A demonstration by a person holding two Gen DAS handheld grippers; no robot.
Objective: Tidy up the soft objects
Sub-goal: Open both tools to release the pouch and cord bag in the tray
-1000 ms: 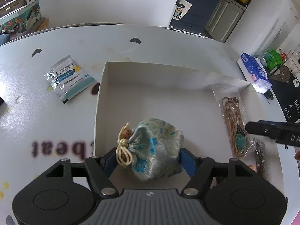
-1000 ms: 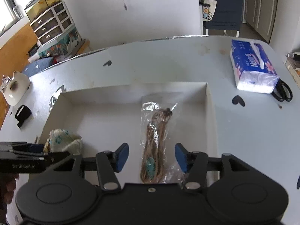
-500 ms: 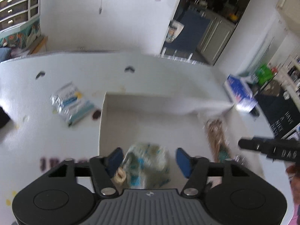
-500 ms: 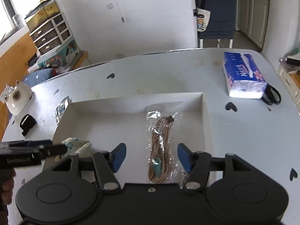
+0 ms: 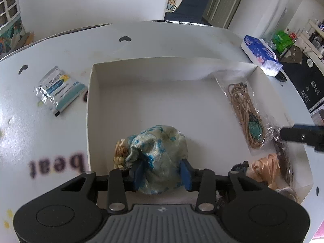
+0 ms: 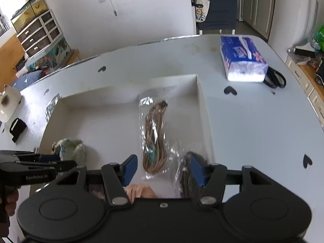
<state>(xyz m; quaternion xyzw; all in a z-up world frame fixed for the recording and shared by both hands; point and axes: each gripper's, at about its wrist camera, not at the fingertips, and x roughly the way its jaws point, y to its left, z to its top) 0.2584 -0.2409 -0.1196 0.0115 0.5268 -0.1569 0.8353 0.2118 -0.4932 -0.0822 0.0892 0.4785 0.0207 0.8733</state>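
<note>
A pale blue-and-cream drawstring pouch (image 5: 160,154) lies in the near left part of a shallow white box (image 5: 141,64). My left gripper (image 5: 162,174) is shut on the pouch, its blue pads pressing both sides. The pouch also shows in the right wrist view (image 6: 73,147). A clear bag of brown cord (image 6: 155,133) lies in the box's right half, also in the left wrist view (image 5: 248,117). My right gripper (image 6: 162,169) is open and empty above the cord bag's near end. A peach ribbon (image 5: 267,168) lies in the box's near right corner.
A silver and blue sachet (image 5: 57,89) lies on the white table left of the box. A blue tissue pack (image 6: 242,60) and black scissors (image 6: 275,79) sit at the far right. A white cat figure (image 6: 8,103) and black clip (image 6: 17,128) are at the left.
My left gripper rose away from the pouch half a second ago, then came back down and closed on it. The right gripper lifted slightly and stays open.
</note>
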